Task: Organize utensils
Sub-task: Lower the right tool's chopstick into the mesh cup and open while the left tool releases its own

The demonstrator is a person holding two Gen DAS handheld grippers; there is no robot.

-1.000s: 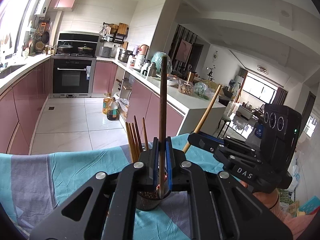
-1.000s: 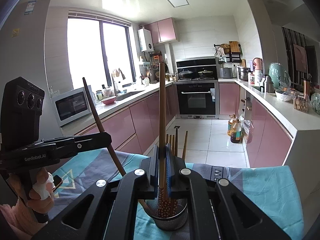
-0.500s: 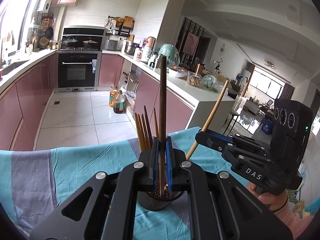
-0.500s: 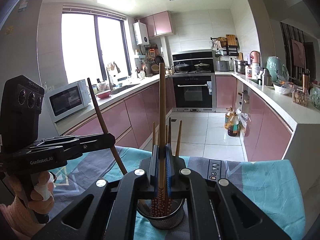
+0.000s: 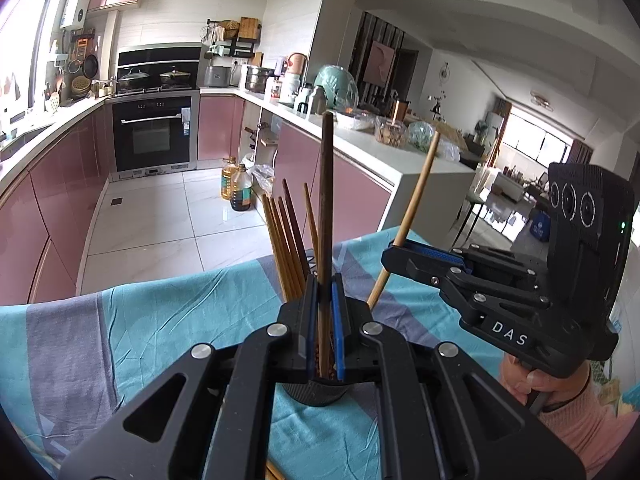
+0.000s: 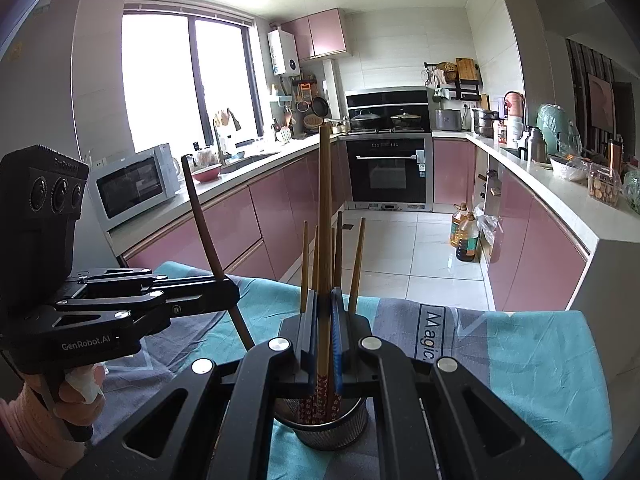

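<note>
My left gripper (image 5: pixel 325 308) is shut on a dark brown chopstick (image 5: pixel 327 208), held upright with its lower end over a dark mesh utensil cup (image 5: pixel 316 394). My right gripper (image 6: pixel 325 312) is shut on a light wooden chopstick (image 6: pixel 325 216), upright over the same metal mesh cup (image 6: pixel 332 426). Several wooden chopsticks (image 5: pixel 286 240) stand in the cup, also in the right wrist view (image 6: pixel 340 256). Each gripper shows in the other's view: the right gripper (image 5: pixel 404 258) to the right, the left gripper (image 6: pixel 224 292) to the left.
The cup stands on a teal and grey cloth (image 5: pixel 160 320) over a table. Beyond the table's far edge is a kitchen floor (image 6: pixel 416 252) with oil bottles (image 6: pixel 466 240), pink cabinets and an oven (image 6: pixel 388 168). A chopstick end lies at the bottom edge (image 5: pixel 274 474).
Both grippers have lowered slightly toward the cup, still holding their chopsticks upright. The views tilted down a little, showing more of the cloth.
</note>
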